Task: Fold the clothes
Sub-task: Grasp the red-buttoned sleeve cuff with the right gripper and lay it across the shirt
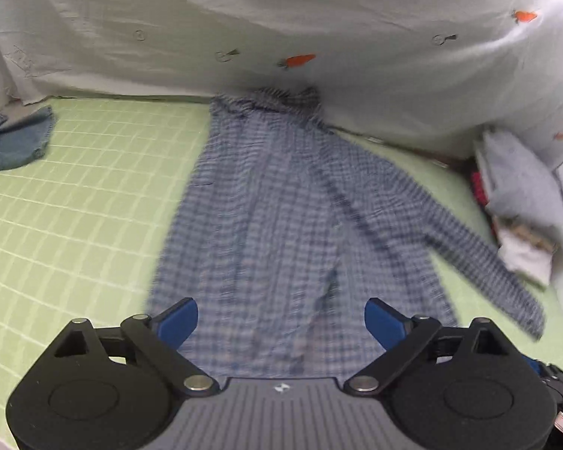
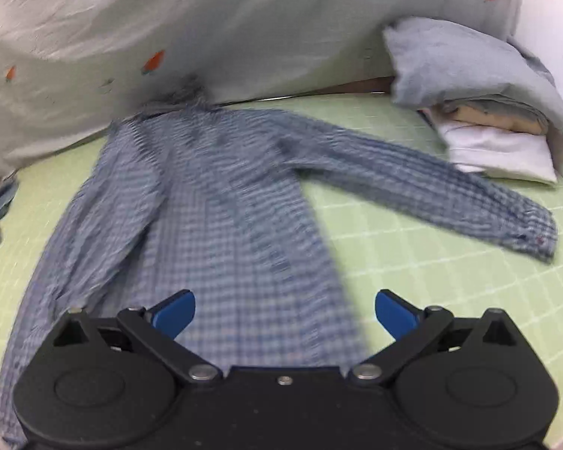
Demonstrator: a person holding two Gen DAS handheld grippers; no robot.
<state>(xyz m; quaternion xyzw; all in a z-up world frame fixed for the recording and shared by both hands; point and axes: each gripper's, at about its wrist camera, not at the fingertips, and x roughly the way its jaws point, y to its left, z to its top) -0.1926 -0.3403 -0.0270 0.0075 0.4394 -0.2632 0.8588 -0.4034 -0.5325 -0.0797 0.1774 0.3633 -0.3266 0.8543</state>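
Observation:
A blue checked long-sleeved shirt lies flat on the green gridded sheet, collar at the far end and hem toward me. Its right sleeve stretches out to the right across the green sheet; the left side looks folded in along the body. My left gripper hovers open over the hem, blue pads wide apart with nothing between them. Over the lower right part of the shirt, my right gripper is open too, its right pad past the shirt's edge. Both views are motion-blurred.
A white quilt with orange carrot prints is bunched along the far side, touching the collar. A blue-grey cloth lies at the left. Folded clothes and a grey pillow are stacked at the far right, near the sleeve cuff.

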